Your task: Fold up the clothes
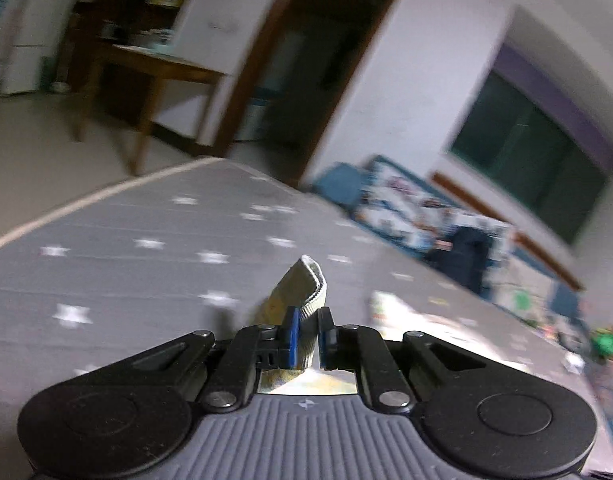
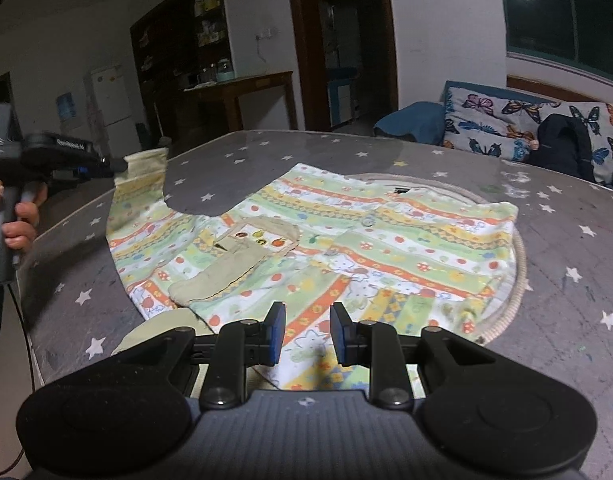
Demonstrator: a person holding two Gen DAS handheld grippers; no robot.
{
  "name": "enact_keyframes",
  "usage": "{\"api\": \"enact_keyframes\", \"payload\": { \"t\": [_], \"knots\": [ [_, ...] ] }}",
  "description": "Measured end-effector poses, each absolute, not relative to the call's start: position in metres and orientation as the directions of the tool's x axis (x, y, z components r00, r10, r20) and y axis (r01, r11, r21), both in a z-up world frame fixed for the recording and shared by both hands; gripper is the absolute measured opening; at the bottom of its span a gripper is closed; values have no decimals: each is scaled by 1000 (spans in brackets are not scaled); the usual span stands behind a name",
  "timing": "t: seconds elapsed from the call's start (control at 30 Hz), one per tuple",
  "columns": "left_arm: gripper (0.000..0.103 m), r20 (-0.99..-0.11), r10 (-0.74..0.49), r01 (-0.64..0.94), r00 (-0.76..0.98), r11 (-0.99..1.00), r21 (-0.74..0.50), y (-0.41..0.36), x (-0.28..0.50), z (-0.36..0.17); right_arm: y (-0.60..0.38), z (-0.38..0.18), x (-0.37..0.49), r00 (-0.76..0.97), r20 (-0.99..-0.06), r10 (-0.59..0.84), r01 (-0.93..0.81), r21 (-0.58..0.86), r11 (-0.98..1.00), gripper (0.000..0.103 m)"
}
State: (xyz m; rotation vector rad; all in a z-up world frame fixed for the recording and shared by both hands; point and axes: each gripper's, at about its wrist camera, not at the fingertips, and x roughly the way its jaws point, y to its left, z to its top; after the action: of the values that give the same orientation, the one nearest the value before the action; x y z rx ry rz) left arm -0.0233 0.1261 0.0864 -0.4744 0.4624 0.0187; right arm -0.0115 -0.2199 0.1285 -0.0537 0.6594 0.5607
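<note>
left gripper (image 1: pixel 306 334) pinching ribbed cuff (image 1: pixel 306 280), sleeve lifted off table (image 2: pixel 566 248). right gripper (image 2: pixel 308 334) spread, hovering over shirt (image 2: pixel 346 232) lying flat. cloth looks light, limp; grab hems or cuffs.

Grey star-printed table covering (image 2: pixel 566 240) — spread beneath and ahead of the tool. Dark wooden side table (image 2: pixel 242 88) — far ahead, left of a dark doorway (image 2: pixel 342 44). White refrigerator (image 2: pixel 110 100) further left. Butterfly-patterned cushion (image 2: pixel 506 124) ahead to the right, below a dark window (image 2: pixel 566 12).
</note>
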Motion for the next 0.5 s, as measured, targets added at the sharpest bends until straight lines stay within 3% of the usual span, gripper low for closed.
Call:
{"api": "enact_keyframes", "payload": {
  "t": [0.27,0.5],
  "knots": [
    [10,-352,-369,157,860,849,-504,33,-19,111,-238,130,-16,673,-581,457,-472,138,871,24],
    [10,-343,-496,277,798,807,-522,-27,-11,105,-252,124,-19,681,-584,442,-443,152,884,24]
  ]
}}
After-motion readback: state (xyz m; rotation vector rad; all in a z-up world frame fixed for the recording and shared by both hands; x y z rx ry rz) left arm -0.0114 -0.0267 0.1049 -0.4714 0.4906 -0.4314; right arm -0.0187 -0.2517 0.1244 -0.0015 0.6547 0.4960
